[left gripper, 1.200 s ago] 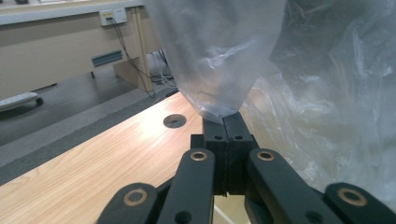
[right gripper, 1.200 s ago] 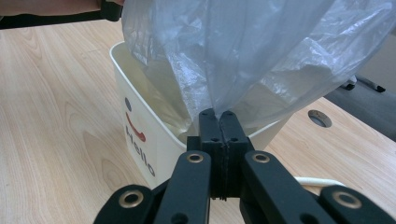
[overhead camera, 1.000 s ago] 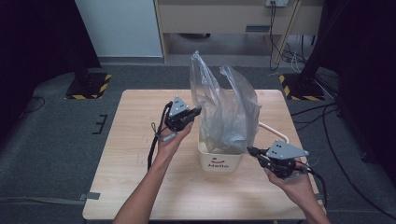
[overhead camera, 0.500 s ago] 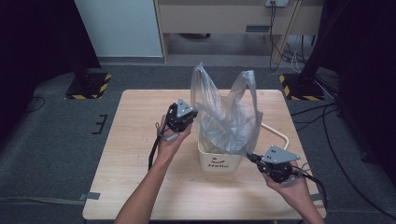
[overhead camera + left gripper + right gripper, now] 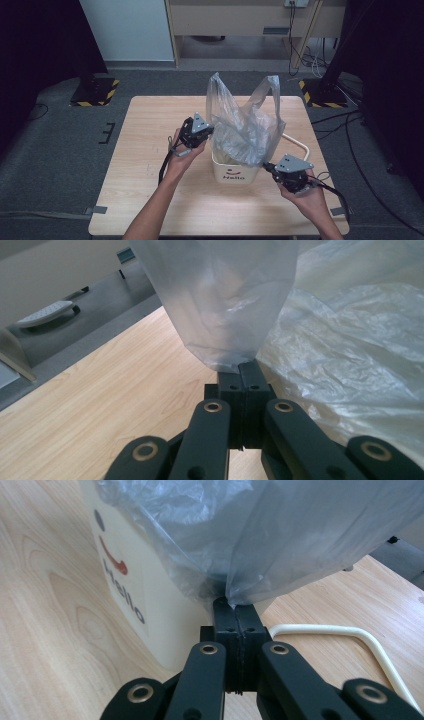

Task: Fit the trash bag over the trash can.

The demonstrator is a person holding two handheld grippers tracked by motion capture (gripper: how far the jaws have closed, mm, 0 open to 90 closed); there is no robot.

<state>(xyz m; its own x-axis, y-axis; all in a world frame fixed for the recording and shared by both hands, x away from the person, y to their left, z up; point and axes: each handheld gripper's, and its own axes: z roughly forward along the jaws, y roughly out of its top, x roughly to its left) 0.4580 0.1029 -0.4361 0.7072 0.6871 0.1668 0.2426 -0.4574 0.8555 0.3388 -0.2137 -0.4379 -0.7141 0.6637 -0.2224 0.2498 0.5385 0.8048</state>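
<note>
A clear plastic bag [image 5: 245,125] with two upright handles stands in a cream bin [image 5: 234,172] marked "Hello" at the middle of the wooden table [image 5: 150,130]. My left gripper [image 5: 209,131] is at the bin's left side, shut on the bag's edge [image 5: 220,305]. My right gripper [image 5: 266,166] is at the bin's front right corner, shut on the bag's film [image 5: 260,535] just beside the bin's wall [image 5: 150,605]. The bag hangs stretched between the two grips, over the bin's rim.
The bin's white handle [image 5: 300,145] lies flat on the table to the right, also seen as a handle [image 5: 350,635] behind my right jaws. Grey carpet surrounds the table. Black stands with hazard tape [image 5: 95,90] and cables [image 5: 320,65] are beyond the far edge.
Both grippers have come down with the bag, pulling its edges lower around the bin. The bag's handles stand lower than before.
</note>
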